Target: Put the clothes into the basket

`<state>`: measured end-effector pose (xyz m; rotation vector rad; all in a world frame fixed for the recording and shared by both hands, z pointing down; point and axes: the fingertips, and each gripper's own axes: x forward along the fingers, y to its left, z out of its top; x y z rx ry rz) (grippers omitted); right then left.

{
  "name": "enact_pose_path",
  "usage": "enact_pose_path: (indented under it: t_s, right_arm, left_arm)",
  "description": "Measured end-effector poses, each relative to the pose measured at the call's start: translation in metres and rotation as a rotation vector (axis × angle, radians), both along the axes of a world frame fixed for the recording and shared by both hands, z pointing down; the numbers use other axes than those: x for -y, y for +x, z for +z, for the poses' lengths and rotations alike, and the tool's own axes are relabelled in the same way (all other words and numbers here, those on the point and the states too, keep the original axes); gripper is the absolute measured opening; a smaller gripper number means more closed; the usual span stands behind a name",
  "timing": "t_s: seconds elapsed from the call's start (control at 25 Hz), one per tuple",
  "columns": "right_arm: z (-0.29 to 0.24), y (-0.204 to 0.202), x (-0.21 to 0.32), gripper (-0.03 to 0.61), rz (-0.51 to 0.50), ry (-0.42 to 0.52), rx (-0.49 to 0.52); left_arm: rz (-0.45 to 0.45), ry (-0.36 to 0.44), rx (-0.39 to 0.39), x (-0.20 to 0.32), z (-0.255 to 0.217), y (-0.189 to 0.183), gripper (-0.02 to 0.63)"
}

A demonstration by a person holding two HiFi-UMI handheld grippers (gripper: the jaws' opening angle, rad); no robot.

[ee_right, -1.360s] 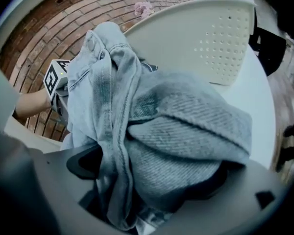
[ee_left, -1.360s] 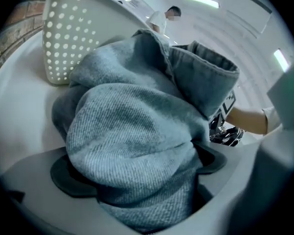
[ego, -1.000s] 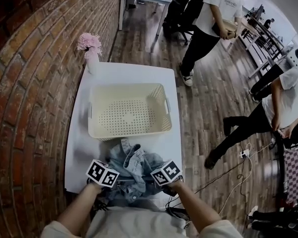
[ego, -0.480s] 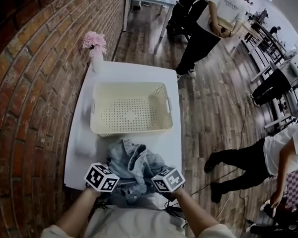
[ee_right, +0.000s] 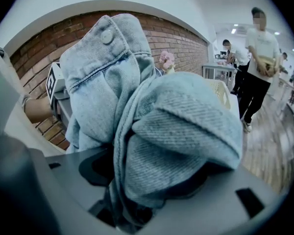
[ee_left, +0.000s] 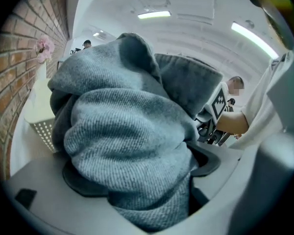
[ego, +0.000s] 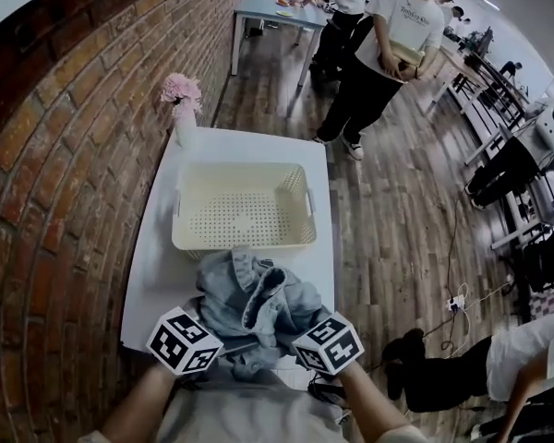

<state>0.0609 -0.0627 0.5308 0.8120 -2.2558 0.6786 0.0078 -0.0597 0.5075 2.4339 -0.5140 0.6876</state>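
**Changed since a second ago:** the clothes (ego: 254,298) lay slumped at the table's near edge. They now stand bunched higher between the left gripper (ego: 201,336) and the right gripper (ego: 308,338), and both marker cubes loom larger.

1. **Clothes.** A soft, crumpled bundle at 6 o'clock in the head view, just short of the basket's near wall. Whether its underside touches the table cannot be told. The right gripper view shows light-blue denim with a diagonal twill, a stitched seam and one round button (ee_right: 107,35). The left gripper view shows a greyer, coarser face.
2. **Left gripper.** Its jaws are clamped on a thick roll of the cloth, which buries the pads.
3. **Right gripper.** Its jaws are pinched on a folded denim wad, with the tips lost in the fabric.
4. **Basket** (ego: 186,190). Cream plastic and rectangular with rounded corners, a perforated floor and slotted walls. It sits at 12 o'clock from the bundle.
5. **Table** (ego: 157,266). White and smooth, with its near edge covered by cloth and cubes.
6. **Vase of pink flowers** (ego: 181,100). It stands at 11 o'clock, against the brick wall (ego: 65,155).
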Motion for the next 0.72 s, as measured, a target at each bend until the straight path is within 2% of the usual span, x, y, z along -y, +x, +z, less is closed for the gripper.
enact_pose_path:
  t_s: [0.12,0.28,0.72]
  right_arm:
    - [-0.029,0.003,0.003,0.279,-0.005,0.071,-0.010]
    - [-0.058,0.000,0.004,0.279,-0.016,0.143,-0.020]
    - [-0.131,-0.013,0.043,0.279,-0.047,0.376,-0.060]
  left_arm:
    - [-0.008,0.075,-0.007,0.001,-0.029,0.002,0.479]
    - [-0.031,0.136,-0.008,0.000,-0.056,-0.001,0.476]
    - [-0.086,0.353,-0.010,0.034,-0.124,-0.016,0.440]
